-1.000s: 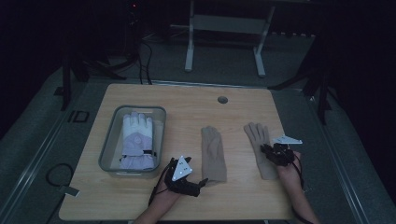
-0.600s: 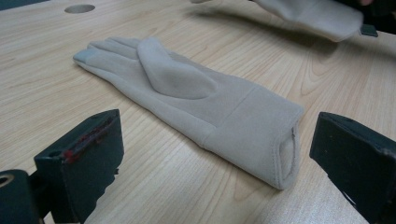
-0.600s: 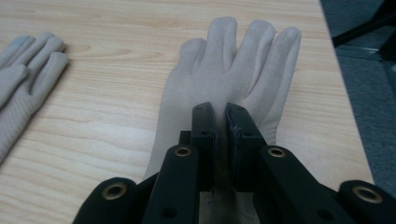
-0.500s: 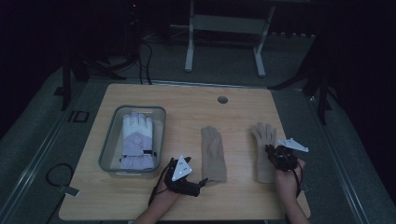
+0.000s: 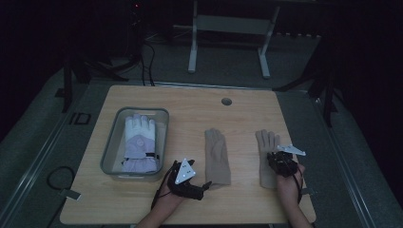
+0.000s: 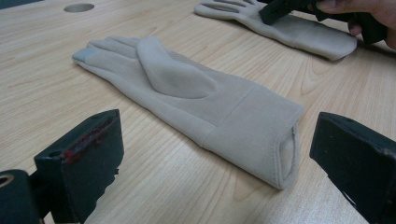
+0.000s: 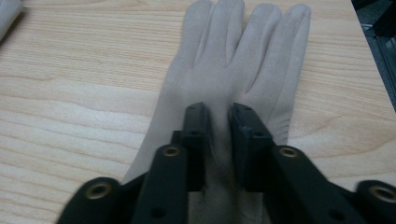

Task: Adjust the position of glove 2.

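Two beige gloves lie flat on the wooden table. The centre glove points its fingers away from me, cuff nearest. My left gripper rests at that cuff, jaws wide open on either side of it, not touching it. The right glove lies palm down. My right gripper sits on its palm, shut on a pinched fold of the fabric. From the left gripper view, the right gripper shows at the top right.
A clear tray at the table's left holds a white and lavender glove. A round cable hole sits near the far edge. Beyond the table stand a metal frame and dark floor.
The right gripper has drawn the right glove nearer to me and a little to the right, straightening it. The left gripper and the centre glove have stayed put.
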### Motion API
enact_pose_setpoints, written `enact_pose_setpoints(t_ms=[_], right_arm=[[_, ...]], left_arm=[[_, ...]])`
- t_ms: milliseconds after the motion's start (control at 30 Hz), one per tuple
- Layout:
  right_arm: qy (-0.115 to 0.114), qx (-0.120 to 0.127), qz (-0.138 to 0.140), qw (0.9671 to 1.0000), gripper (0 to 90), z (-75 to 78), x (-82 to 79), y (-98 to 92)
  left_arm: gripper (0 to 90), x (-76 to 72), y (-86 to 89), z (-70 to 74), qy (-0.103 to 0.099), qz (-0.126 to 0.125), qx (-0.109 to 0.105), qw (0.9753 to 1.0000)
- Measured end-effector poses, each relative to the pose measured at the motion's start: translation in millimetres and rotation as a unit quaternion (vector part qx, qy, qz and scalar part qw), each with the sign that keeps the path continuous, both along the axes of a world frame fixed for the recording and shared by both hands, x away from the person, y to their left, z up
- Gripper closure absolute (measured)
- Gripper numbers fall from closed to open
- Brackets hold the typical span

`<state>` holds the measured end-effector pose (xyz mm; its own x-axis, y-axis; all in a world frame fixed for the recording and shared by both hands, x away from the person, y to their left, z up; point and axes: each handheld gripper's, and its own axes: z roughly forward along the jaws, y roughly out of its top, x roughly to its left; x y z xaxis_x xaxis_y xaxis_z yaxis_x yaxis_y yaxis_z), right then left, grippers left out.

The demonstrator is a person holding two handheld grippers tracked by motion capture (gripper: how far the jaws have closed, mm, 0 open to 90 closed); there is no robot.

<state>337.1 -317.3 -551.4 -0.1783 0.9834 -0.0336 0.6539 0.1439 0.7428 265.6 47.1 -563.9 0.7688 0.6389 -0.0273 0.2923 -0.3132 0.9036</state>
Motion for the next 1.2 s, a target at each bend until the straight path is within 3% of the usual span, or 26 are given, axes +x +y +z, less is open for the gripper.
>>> enact_pose_setpoints(t_ms=[67,167,233,367,533,633,767,867,1033,1200], right_arm=[[0.0,0.009,0.003,1.0,70.0,1.7,-0.1,-1.1],[-0.02,0.013,0.011,0.9997,65.0,10.8,-2.8,-4.2],[-0.038,0.031,0.038,0.9981,58.0,19.2,-3.8,-7.9],[-0.031,0.019,0.09,0.9952,51.9,28.0,-2.0,-12.6],[-0.017,0.011,0.116,0.993,50.7,22.7,-3.3,-19.1],[-0.015,0.022,0.128,0.9915,51.2,15.0,-5.3,-22.7],[-0.003,0.001,0.129,0.9917,51.4,3.7,-6.7,-23.4],[-0.005,0.004,0.132,0.9912,56.0,-4.7,-6.9,-23.9],[-0.014,-0.005,0.12,0.9927,80.2,-5.1,-7.8,-23.7],[-0.015,-0.005,0.086,0.9961,83.6,3.9,-10.7,-14.6]], left_arm=[[2.9,0.0,0.1,0.0,0.0,0.0,0.0,1.0],[2.9,0.0,0.0,0.0,0.0,0.0,0.0,1.0],[2.9,0.1,0.1,0.0,0.0,0.0,0.0,1.0],[2.9,0.0,0.1,0.0,0.0,0.0,-0.001,1.0],[2.9,0.2,0.2,0.0,0.001,0.001,-0.001,1.0],[2.9,0.2,0.0,0.0,0.001,0.0,0.0,1.0],[2.9,0.0,0.0,0.0,0.0,0.0,0.0,1.0],[2.9,0.0,-0.2,0.0,0.0,0.0,0.002,1.0],[2.9,0.0,-1.0,0.0,-0.001,0.0,0.006,1.0],[2.9,0.5,-0.3,0.1,0.001,0.002,0.004,1.0]])
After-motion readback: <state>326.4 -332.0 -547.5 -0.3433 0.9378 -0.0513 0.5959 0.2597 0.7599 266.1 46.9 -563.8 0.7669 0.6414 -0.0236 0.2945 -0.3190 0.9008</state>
